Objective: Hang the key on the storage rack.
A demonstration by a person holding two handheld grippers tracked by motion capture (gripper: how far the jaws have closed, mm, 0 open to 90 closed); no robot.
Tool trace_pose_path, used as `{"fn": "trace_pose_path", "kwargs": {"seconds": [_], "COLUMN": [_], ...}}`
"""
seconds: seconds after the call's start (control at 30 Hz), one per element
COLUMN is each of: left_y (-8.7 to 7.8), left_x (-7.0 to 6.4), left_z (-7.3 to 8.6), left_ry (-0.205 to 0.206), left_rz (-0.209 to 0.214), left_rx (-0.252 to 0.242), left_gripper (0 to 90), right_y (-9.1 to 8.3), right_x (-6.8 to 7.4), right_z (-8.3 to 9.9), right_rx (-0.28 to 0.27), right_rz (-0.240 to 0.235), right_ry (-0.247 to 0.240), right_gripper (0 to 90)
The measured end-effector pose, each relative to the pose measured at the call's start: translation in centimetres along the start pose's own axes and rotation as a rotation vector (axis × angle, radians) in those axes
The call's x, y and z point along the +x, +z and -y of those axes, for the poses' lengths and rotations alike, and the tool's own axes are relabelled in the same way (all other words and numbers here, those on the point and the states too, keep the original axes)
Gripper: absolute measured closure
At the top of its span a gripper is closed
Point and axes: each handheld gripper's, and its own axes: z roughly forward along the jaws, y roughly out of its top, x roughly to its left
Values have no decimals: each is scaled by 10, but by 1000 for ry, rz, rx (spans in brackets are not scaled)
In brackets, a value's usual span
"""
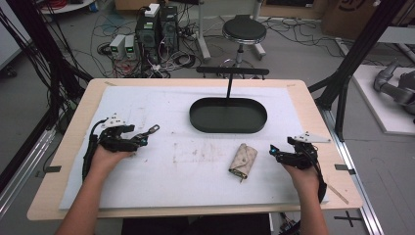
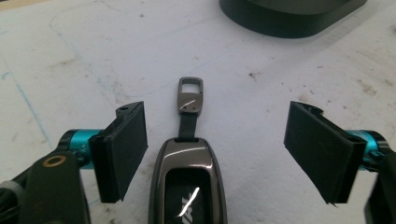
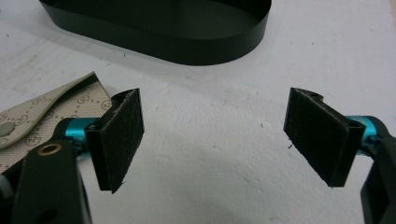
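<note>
Lying flat on the stained white foam mat (image 1: 161,166), a glossy dark-grey car key fob with a short strap and a metal loop (image 2: 189,154) sits right between the spread jaws of the left gripper (image 1: 128,138), neither pad touching it. In the left gripper view the fob's polished shell runs up the middle, its strap and rectangular loop pointing away toward the black oval metal tray with an upright post and crossbar (image 1: 228,115).

The fob looks hard, smooth and fairly dense for its bulk, so it should stay rigid under a squeeze but could slide against the pads; the rounded, shiny flanks give little purchase. My judgement is that the best hold is across the two long sides of the shell, near its widest part, with the pads square to it. The strap looks flexible, so a grip on it or on the loop would likely let the body dangle and swing.

Near the right gripper (image 1: 285,154), whose jaws also stand wide apart and hold nothing, lies a beige patterned fabric key pouch with a snap flap (image 1: 243,160), just beside its left pad in the right gripper view. That pouch appears soft and light; it would likely crumple under pressure, so pinching an edge or the flap seems the surer hold.
</note>
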Motion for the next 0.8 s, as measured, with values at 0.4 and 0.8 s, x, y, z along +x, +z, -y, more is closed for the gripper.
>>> {"fn": "trace_pose_path", "kwargs": {"seconds": [0.4,0.8], "left_y": [31,43], "left_x": [12,16], "left_z": [-14,-9], "left_ry": [6,35], "left_rz": [-15,-58], "left_rx": [108,181], "left_gripper": [267,482], "right_y": [2,4], "right_x": [-1,3], "right_z": [1,-1], "right_rx": [9,17], "right_rz": [-8,-16], "right_ry": [6,-14], "right_gripper": [206,207]}}
